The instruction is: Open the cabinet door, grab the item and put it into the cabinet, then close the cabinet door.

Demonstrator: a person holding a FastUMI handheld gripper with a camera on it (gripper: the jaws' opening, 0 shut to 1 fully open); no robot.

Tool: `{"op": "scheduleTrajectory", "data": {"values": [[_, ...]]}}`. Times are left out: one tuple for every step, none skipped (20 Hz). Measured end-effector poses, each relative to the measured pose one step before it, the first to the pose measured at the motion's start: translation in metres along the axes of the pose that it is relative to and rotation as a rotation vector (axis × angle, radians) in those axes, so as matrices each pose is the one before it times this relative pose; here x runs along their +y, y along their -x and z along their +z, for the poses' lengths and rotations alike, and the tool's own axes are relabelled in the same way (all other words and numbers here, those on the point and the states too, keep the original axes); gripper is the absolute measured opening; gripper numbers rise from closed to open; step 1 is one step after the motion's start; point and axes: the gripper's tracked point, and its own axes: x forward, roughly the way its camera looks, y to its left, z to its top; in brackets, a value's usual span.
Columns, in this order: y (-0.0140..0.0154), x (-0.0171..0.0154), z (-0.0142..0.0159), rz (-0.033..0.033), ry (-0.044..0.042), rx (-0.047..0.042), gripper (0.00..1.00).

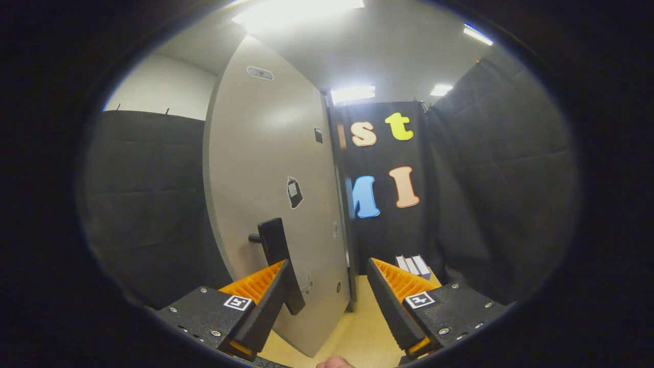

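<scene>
A tall beige cabinet door (265, 168) stands ajar, swung out toward me, its free edge just ahead of the fingers. A dark bar handle (278, 255) sticks out from the door face, right beside and partly behind the left finger (260, 296). My gripper (327, 286) is open, with only the door's lower edge and the table top in the gap; neither finger presses on anything. A small white box-like item (413, 265) lies on the table beyond the right finger (396, 296). The cabinet's inside is hidden behind the door.
The pale wooden table top (357, 327) runs under the fingers. Black cloth walls close the booth left, right and behind. A small dark sticker (294, 192) sits on the door face. A fingertip of a person (334, 363) peeks in below the gripper.
</scene>
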Motion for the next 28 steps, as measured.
{"op": "scheduleTrajectory", "data": {"values": [[-0.00277,0.00491,-0.00359,0.00894,-0.00822,0.00441,0.93],[-0.00434,0.00367,-0.00173,0.00693,-0.01471,0.00227,0.93],[-0.00593,0.00447,-0.00135,0.00685,-0.01968,0.00510,0.93],[-0.00448,0.00367,-0.00068,0.00855,-0.02121,0.00280,0.93],[-0.00612,0.00351,-0.00056,0.00930,-0.02014,0.00550,0.93],[-0.00352,0.00483,-0.00097,0.01087,-0.01580,0.00322,0.93],[-0.00202,0.00605,-0.00148,0.00943,-0.00591,0.00250,0.93],[-0.00206,0.00547,0.00003,0.00775,0.00316,-0.00280,0.93],[-0.00264,0.00606,0.00027,0.00742,0.00694,-0.00301,0.93],[-0.00442,0.00539,-0.00045,0.00831,0.00319,0.00042,0.93],[-0.00477,0.00581,-0.00379,0.00831,-0.00464,0.00234,0.93],[-0.00425,0.00564,-0.00239,0.00844,-0.00882,0.00320,0.93],[-0.00449,0.00593,-0.00124,0.00821,-0.00963,0.00232,0.93],[-0.00467,0.00598,-0.00123,0.00752,-0.00907,0.00147,0.93],[-0.00550,0.00597,-0.00157,0.00793,-0.00479,0.00221,0.93],[-0.00539,0.00595,-0.00067,0.00811,-0.00205,0.00268,0.93],[-0.00710,0.00641,-0.00228,0.00626,0.00319,0.00080,0.93],[-0.00649,0.00536,-0.00150,0.00364,0.00692,0.00164,0.93],[-0.00770,0.00586,-0.00247,0.00462,0.00322,0.00228,0.93],[-0.00929,0.00480,-0.00401,0.00388,0.00249,0.00296,0.93],[-0.00949,0.00602,-0.00414,0.00549,0.00500,0.00174,0.93],[-0.01150,0.00418,-0.00310,0.00275,0.01087,-0.00040,0.93],[-0.01117,0.00492,-0.00285,0.00383,0.01331,0.00351,0.93],[-0.01250,0.00535,-0.00170,0.00379,0.01152,0.00351,0.93],[-0.01245,0.00753,-0.00088,0.00750,0.00581,0.00022,0.93],[-0.01237,0.00682,0.00025,0.00851,0.00220,-0.00068,0.93],[-0.01395,0.00483,-0.00163,0.01289,0.00032,-0.00069,0.93],[-0.01505,0.00643,-0.00115,0.01478,0.00002,0.00356,0.93]]}}
